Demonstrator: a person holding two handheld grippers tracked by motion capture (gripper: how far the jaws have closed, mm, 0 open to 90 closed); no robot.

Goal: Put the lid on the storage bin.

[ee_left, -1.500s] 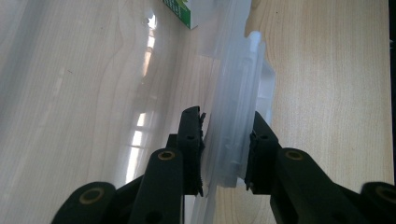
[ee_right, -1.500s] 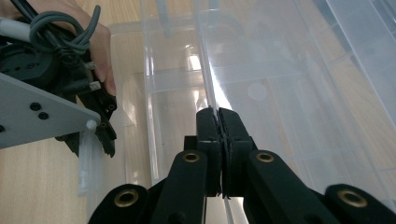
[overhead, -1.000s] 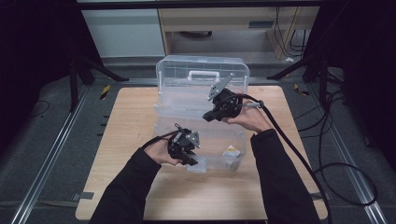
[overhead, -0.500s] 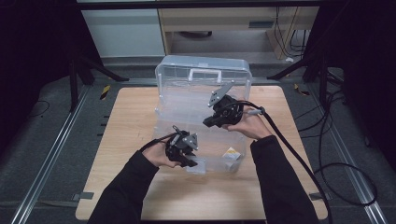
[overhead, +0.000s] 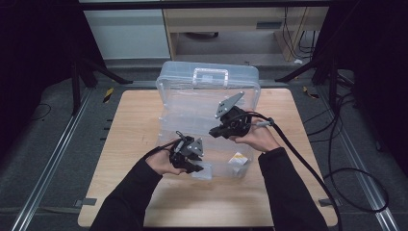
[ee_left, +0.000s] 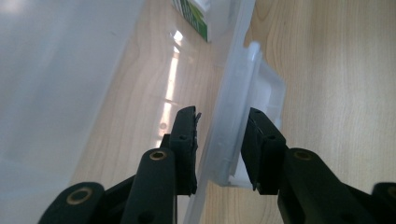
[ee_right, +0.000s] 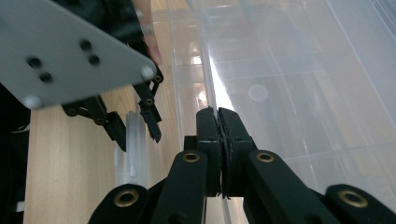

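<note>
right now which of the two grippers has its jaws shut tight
The right gripper: its jaws press together on the clear lid edge. The left gripper has a gap around the box's front latch.

Clear box mid-table (a small packet inside, front right).

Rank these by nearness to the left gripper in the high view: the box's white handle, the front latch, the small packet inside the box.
1. front latch, between the left gripper's jaws.
2. small packet, to its right, inside the box.
3. white handle, on the far raised lid.
</note>
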